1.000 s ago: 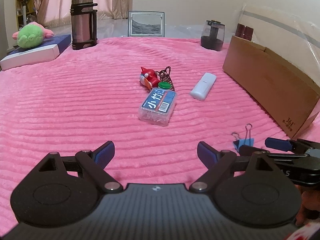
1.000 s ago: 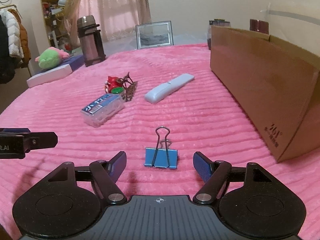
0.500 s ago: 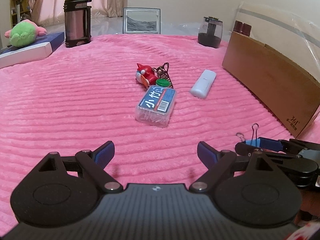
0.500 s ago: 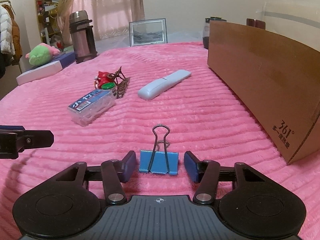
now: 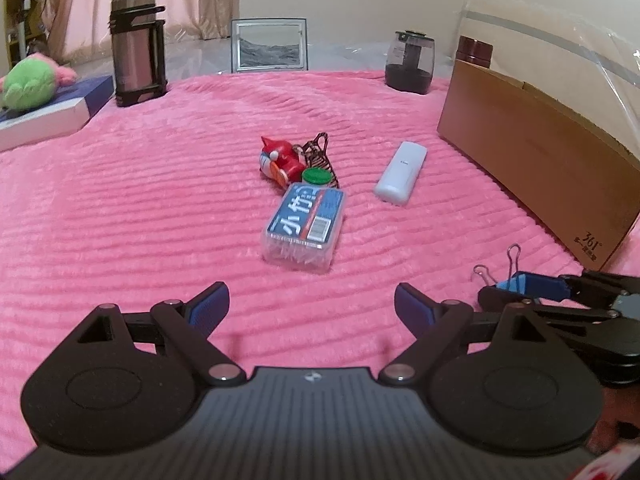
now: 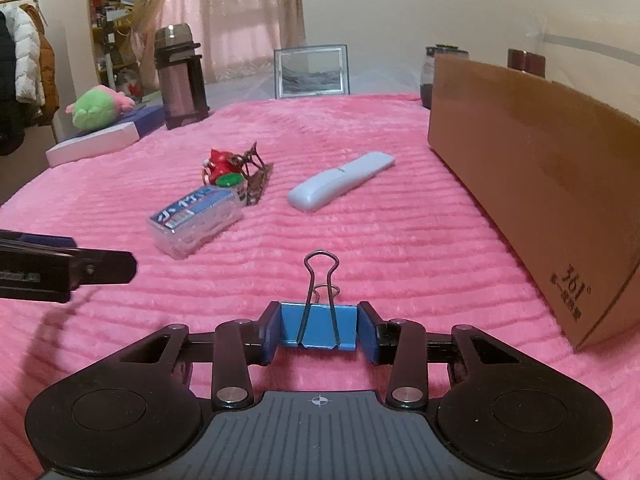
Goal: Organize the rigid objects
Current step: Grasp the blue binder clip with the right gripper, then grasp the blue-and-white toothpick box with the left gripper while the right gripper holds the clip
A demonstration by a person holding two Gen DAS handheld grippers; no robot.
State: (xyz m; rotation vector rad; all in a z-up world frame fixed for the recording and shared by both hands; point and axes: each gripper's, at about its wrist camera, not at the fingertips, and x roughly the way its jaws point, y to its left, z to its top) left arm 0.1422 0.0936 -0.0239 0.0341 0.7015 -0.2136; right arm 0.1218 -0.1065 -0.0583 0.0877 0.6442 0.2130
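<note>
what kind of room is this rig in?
Likely a home bedroom: a pink plush blanket covers a bed-like surface, coats hang at left, and a bookshelf stands beside curtains.

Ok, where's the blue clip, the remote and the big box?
clip (image 6: 319,326), right wrist view, blue body
remote (image 6: 340,181), right wrist view, middle of casing
box (image 6: 532,184), right wrist view, near side wall
</note>
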